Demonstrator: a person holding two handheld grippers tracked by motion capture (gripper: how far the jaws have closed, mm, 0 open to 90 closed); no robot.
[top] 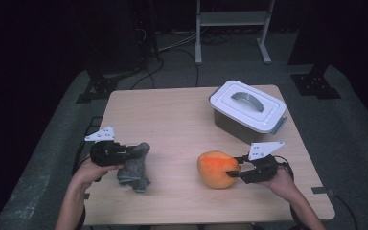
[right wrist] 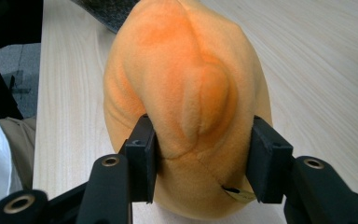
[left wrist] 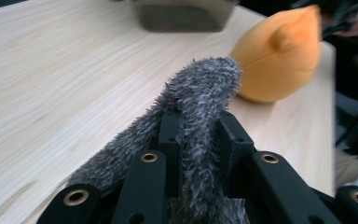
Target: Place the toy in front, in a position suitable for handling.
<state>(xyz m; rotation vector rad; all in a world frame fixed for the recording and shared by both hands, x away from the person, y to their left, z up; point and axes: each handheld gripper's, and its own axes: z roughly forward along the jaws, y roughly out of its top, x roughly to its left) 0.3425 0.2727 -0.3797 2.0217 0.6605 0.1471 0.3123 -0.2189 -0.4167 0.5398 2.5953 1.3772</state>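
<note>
I see my left gripper (top: 133,153) clamped on the grey plush (top: 135,167) and my right gripper (top: 233,168) squeezing the orange plush (top: 214,168), both near the wooden table (top: 172,120)'s front edge, bare boards between.

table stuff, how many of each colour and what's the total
grey: 1, the furry toy
orange: 1, the plush
white-lidded: 1, the box
total: 3

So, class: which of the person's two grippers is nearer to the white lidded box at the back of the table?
Right. The right gripper, its jaws around the orange plush, sits just in front of the box. The left gripper, clamping the grey plush, is across the table.
</note>
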